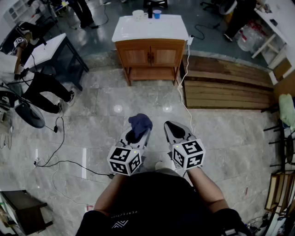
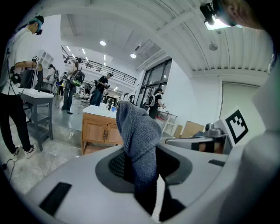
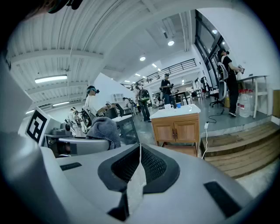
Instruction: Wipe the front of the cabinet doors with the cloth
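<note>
A wooden cabinet (image 1: pixel 150 55) with two doors and a white top stands well ahead across the floor. It also shows far off in the left gripper view as the cabinet (image 2: pixel 101 131) and in the right gripper view as the cabinet (image 3: pixel 177 130). My left gripper (image 1: pixel 136 133) is shut on a dark blue cloth (image 1: pixel 140 124), which bunches up above the jaws as the cloth (image 2: pixel 139 140). My right gripper (image 1: pixel 176 131) is held beside it, shut with nothing between its jaws. Both grippers are far from the doors.
A white cable (image 1: pixel 183 87) runs from the cabinet's right side over the marble floor. Wooden steps (image 1: pixel 227 87) lie right of the cabinet. A person (image 1: pixel 32 83) and a table (image 1: pixel 50 48) stand at the left. Cups (image 1: pixel 146 14) sit on the cabinet top.
</note>
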`<state>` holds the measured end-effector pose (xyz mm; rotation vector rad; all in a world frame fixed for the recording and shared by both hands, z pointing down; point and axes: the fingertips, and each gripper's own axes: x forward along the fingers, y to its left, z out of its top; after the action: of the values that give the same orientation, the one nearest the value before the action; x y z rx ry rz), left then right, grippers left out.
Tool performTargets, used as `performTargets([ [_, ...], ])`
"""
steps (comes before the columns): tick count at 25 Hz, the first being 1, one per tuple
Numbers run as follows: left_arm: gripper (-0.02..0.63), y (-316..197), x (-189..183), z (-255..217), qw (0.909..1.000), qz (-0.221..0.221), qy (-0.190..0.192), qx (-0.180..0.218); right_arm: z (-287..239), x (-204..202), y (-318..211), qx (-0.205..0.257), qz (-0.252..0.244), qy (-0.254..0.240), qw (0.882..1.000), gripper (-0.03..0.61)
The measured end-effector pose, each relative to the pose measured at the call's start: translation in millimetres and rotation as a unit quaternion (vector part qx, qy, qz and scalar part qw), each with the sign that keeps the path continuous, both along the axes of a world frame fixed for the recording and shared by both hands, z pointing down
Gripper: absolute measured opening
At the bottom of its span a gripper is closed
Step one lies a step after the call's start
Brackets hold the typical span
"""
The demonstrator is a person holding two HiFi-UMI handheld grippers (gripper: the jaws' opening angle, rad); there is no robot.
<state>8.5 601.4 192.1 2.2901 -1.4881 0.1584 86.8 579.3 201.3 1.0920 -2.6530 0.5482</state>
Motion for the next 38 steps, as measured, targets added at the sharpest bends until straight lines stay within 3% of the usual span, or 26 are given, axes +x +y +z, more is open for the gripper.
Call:
performTargets([
  [8, 0.132, -17.3, 16.4, 0.3, 1.0, -0.007, 0.002, 0.001, 2.5, 16.8, -18.7, 0.004, -0.003, -0.005, 1.0, 0.041],
  [21, 0.132, -66.2, 5.9, 20.1, 0.9997, 0.003, 0.019, -0.018, 14.2, 10.3, -63.8, -0.009, 0.01, -0.004, 1.0, 0.041],
  [28, 0.13, -123.2, -24.2, 28.2, 0.9995, 0.018, 0.02, -0.019, 22.9, -12.4, -120.2, -0.021, 0.03, 0.006, 0.999, 0.041],
  [38, 0.13, -201.5, -91.9, 36.5, 0.9987, 0.03, 0.027, -0.03, 20.0, -84.5, -197.2, -0.023, 0.016, 0.005, 1.0, 0.043],
])
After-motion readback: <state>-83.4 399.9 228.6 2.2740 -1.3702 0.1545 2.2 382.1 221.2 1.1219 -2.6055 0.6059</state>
